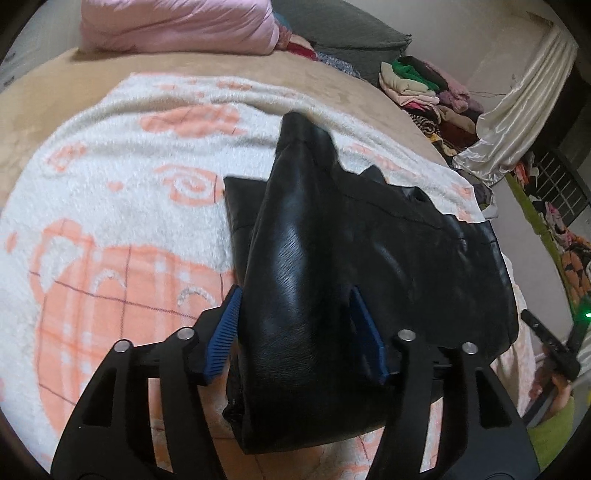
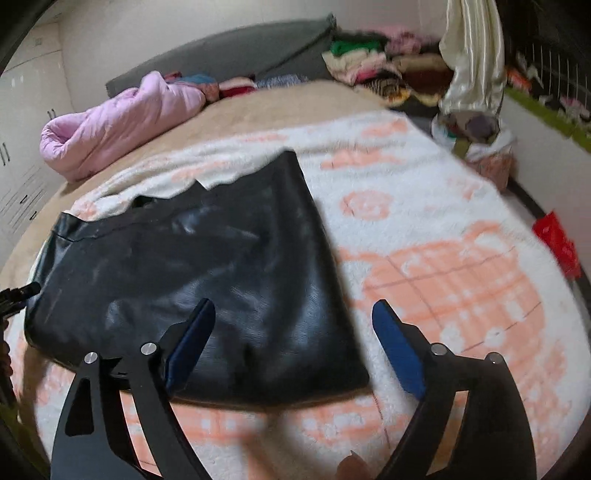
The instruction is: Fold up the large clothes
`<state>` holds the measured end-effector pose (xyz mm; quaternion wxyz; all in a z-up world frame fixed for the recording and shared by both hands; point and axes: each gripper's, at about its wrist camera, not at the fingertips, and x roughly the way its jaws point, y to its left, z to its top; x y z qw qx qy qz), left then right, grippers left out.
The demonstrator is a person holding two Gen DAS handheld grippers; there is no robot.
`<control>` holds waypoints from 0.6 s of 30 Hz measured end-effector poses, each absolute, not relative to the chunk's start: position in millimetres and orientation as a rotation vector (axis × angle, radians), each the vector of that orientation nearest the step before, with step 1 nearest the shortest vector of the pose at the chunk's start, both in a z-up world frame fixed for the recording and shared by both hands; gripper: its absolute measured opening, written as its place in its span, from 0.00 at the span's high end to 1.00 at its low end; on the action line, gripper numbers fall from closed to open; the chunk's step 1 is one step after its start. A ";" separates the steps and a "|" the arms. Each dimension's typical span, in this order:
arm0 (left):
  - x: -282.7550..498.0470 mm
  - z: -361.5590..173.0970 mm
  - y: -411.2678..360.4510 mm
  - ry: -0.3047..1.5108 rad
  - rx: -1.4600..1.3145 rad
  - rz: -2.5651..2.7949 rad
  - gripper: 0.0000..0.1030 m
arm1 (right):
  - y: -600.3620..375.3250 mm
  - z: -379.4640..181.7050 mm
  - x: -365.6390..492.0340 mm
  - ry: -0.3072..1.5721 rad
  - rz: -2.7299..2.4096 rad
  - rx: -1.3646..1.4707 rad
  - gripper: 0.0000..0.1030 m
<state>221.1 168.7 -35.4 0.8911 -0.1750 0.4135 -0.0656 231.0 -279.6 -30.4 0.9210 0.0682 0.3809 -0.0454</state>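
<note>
A black, glossy leather-like garment (image 1: 424,258) lies folded on a white blanket with an orange pattern (image 1: 110,221). A long fold of it (image 1: 295,240) runs up between the jaws of my left gripper (image 1: 295,291). The blue pads (image 1: 221,332) stand apart at its two sides, and I see no squeeze on it. In the right wrist view the garment (image 2: 184,258) lies flat on the blanket (image 2: 443,258). My right gripper (image 2: 295,304) hovers wide open over its near right corner, with nothing between the pads.
A pink quilt (image 2: 110,122) and a grey pillow (image 1: 343,29) lie at the head of the bed. A pile of clothes (image 1: 424,85) and a pale curtain (image 1: 517,110) stand at the far right. A red thing (image 2: 557,240) sits beyond the blanket's right edge.
</note>
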 end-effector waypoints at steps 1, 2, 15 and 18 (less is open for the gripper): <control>220.4 -32.0 167.1 0.850 -0.350 -0.138 0.41 | -276.4 -26.1 228.7 0.767 -0.091 0.134 0.16; 219.6 -28.8 165.6 0.843 -0.332 -0.138 0.38 | -271.5 -21.0 225.7 0.751 -0.083 0.127 0.16; 212.3 -10.9 165.7 0.821 -0.281 -0.084 0.09 | -194.5 4.4 220.7 0.715 0.042 0.049 0.07; 211.3 -10.3 170.1 0.822 -0.285 -0.067 0.09 | -174.7 5.9 223.3 0.717 0.070 0.016 0.07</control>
